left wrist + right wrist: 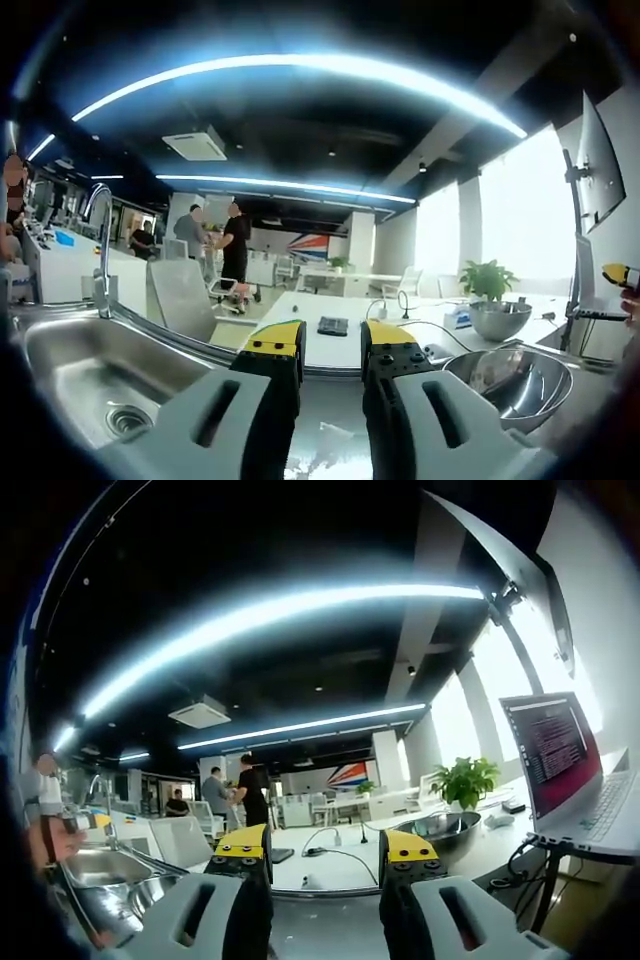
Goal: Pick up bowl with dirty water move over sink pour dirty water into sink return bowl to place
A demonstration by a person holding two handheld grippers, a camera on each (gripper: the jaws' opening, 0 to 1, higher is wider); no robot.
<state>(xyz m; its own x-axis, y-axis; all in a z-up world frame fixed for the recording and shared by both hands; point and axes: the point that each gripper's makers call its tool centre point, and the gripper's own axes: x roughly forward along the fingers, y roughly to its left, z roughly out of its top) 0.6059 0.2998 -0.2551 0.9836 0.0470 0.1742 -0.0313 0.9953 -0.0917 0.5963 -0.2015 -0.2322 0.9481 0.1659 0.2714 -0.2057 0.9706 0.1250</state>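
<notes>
Two grippers, both empty, fingers parted. Left to right we see the sink [90, 375], our left gripper [332, 350] over the counter [330, 420], then the steel bowl [515, 385], ungrasped, placed beside the basin for a short carry. Right gripper [325, 842] waits, likewise open.

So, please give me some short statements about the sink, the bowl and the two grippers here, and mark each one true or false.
1. The left gripper holds the steel bowl. False: its jaws are open and empty, the bowl sits beside it.
2. The sink has a tall faucet. True.
3. The right gripper is open. True.
4. The laptop lid is closed. False: it is open, with its screen lit.
5. A potted plant stands near the window. True.
</notes>
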